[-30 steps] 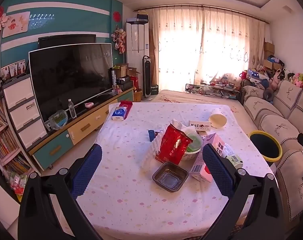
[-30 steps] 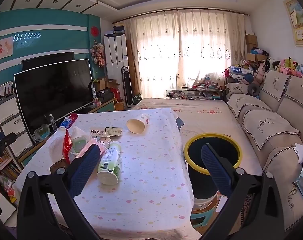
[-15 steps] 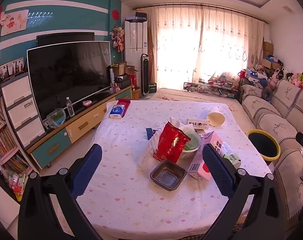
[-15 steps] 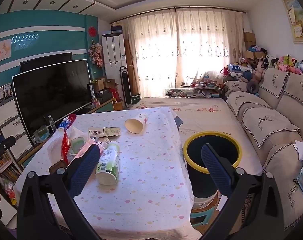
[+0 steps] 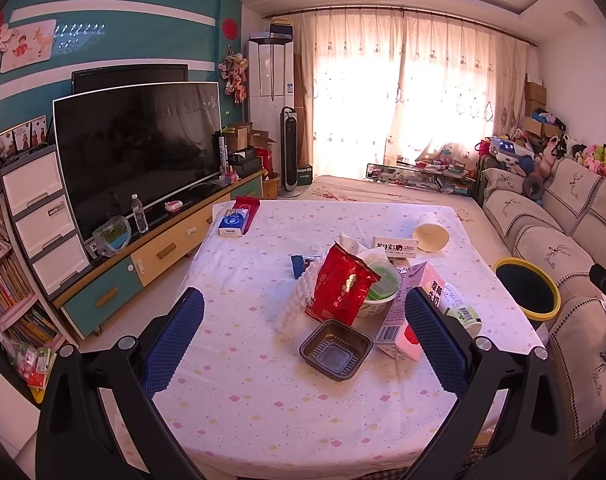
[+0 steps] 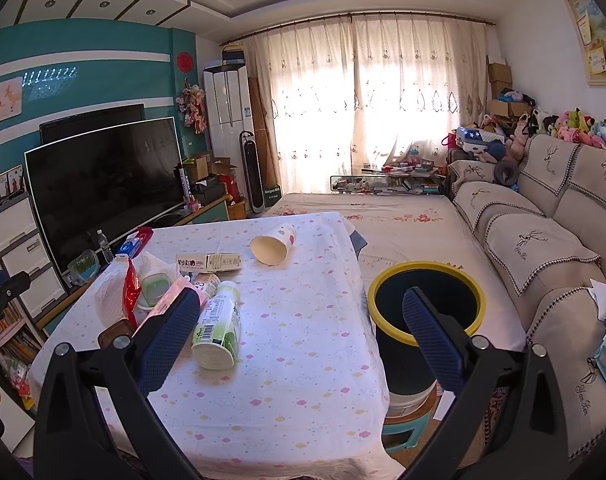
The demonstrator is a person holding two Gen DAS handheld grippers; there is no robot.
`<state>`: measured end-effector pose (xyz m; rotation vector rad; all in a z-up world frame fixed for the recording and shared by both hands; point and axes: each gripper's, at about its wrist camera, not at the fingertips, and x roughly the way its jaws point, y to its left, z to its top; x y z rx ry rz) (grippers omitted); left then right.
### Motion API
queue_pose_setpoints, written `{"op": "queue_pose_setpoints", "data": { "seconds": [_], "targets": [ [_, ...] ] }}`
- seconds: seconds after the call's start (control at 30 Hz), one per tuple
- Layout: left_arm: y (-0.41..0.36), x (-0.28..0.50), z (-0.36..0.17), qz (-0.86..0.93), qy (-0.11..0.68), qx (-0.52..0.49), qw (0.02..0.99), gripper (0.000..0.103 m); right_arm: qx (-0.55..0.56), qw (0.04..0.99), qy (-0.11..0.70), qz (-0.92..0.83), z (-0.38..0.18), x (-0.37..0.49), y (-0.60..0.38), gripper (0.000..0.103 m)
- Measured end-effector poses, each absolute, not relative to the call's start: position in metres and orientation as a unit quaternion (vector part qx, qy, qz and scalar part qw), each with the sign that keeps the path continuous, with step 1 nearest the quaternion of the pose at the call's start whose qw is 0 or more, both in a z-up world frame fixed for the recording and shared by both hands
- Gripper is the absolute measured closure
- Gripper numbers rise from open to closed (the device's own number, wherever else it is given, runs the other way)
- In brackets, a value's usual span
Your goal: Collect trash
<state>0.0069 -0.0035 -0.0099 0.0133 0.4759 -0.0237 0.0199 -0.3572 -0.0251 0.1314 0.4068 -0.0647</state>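
The table (image 5: 239, 400), under a spotted cloth, carries the trash in a loose cluster around a white bowl (image 5: 377, 304) with a green lid. A red bag (image 5: 339, 288) leans against the bowl on its TV side, and a white foam sleeve (image 5: 293, 300) lies just beyond the bag. A black tray (image 5: 335, 349) sits in front of the bowl, nearer the camera. A pink carton (image 5: 407, 320) lies on the bowl's sofa side, and a bottle (image 5: 461, 310) lies on its side just beyond the carton. Behind the bowl lies a small flat box (image 5: 395, 247), and past it a paper cup (image 5: 431, 232) lies tipped over. A blue wrapper (image 5: 303, 264) lies near the bag, and a tissue pack (image 5: 233, 222) sits well apart at the far corner.

The bin (image 6: 427, 320), black with a yellow rim, stands on the floor beside the table, between it and the sofa (image 6: 543, 248).

The left gripper (image 5: 303, 332) hovers over the near part of the table, its fingers (image 5: 175, 336) spread wide and holding nothing; the tray lies between them in view. The right gripper (image 6: 299, 336) hangs with its fingers (image 6: 433, 332) likewise spread and empty, one finger in front of the bin, the other in front of the carton (image 6: 171, 300), beside the bottle (image 6: 219, 324).
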Motion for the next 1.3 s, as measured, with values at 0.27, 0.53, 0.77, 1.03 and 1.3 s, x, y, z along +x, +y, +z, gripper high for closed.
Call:
{"op": "queue_pose_setpoints", "data": {
  "seconds": [0.27,0.53,0.77,1.03,1.3],
  "targets": [
    [-0.0023,0.0069,-0.0088,-0.014,0.238,0.006,0.971,0.004,0.065,0.977,0.202,-0.032,-0.0250,0.0198,-0.3568,0.006],
    [-0.0035,0.0071,-0.0098,-0.016,0.240,0.007,0.971,0.004,0.065,0.976,0.204,-0.033,-0.0258,0.0208,-0.3561,0.006],
    [-0.0046,0.0074,-0.0111,-0.017,0.242,0.008,0.970,0.004,0.067,0.976,0.205,-0.032,-0.0277,0.0219,-0.3562,0.006],
    [-0.0057,0.0081,-0.0123,-0.018,0.242,0.008,0.970,0.004,0.067,0.976,0.205,-0.032,-0.0276,0.0219,-0.3564,0.006],
    [-0.0059,0.0084,-0.0129,-0.019,0.244,0.007,0.969,0.004,0.068,0.976,0.205,-0.033,-0.0279,0.0220,-0.3565,0.006]
  ]
}}
